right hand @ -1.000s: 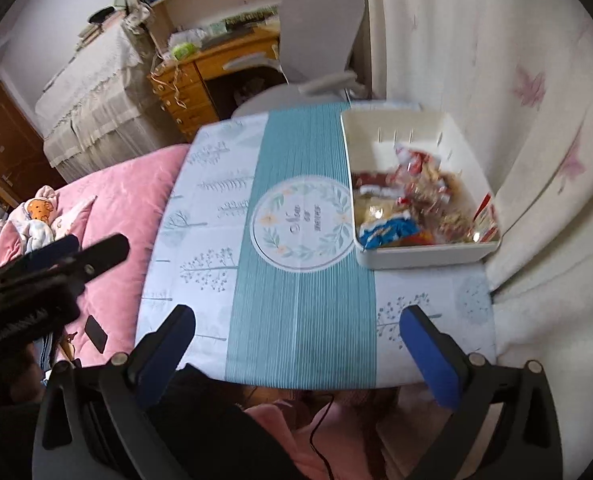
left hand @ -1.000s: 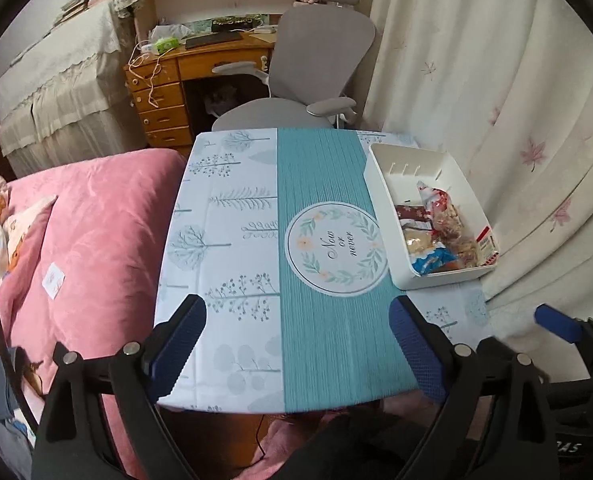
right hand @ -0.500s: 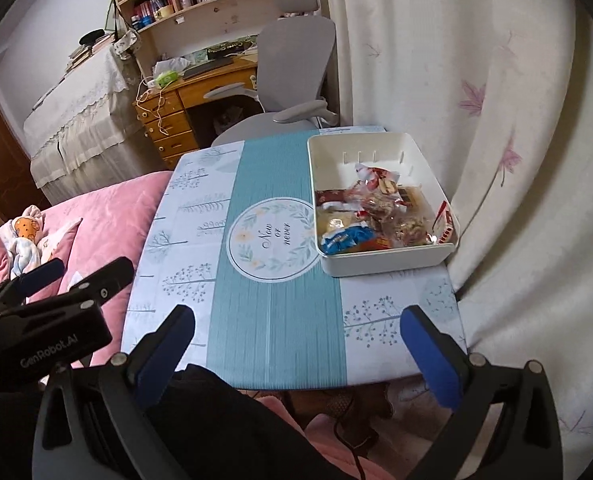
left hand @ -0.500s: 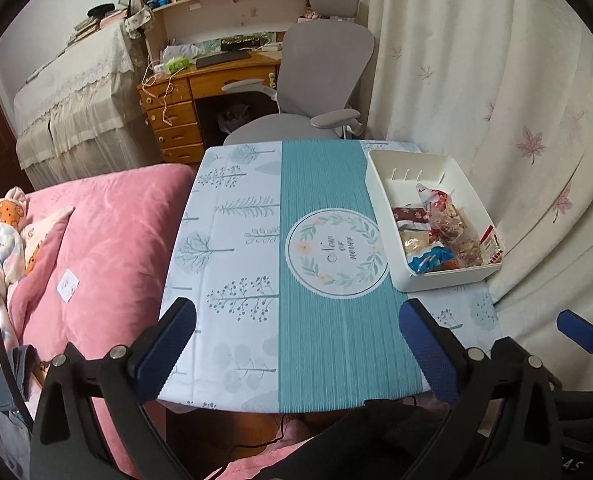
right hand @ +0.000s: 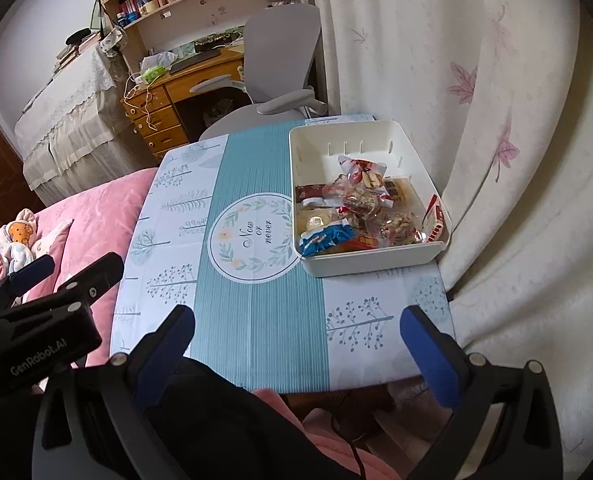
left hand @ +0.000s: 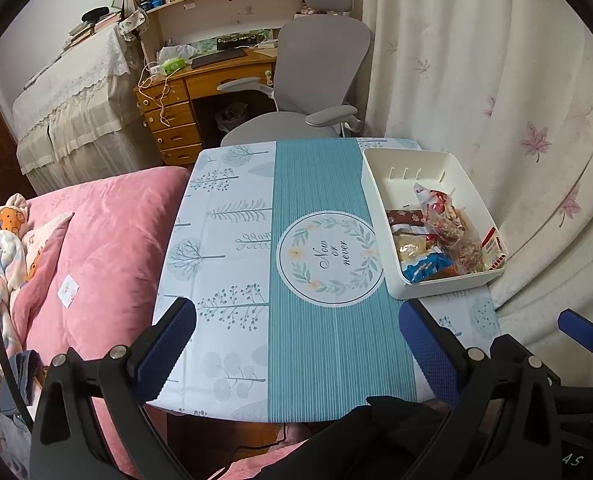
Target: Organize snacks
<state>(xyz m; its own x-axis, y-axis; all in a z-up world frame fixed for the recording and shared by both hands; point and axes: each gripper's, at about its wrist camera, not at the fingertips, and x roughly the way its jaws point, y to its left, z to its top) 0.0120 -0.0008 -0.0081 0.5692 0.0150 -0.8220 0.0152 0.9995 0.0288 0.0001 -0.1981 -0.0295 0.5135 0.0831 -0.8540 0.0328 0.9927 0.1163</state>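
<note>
Table (left hand: 232,240), snacks (right hand: 352,216) in bin (right hand: 376,260)

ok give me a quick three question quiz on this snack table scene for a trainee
1. True or false: the snacks lie scattered across the tablecloth.
2. Which tool is gripping a snack? A) left tool B) right tool C) neither
3. Fill in: the white bin sits on the side of the table nearest the ____.

Key:
1. False; they are all inside the white bin.
2. C; both tools stand open with nothing between the fingers.
3. Curtain.
</note>
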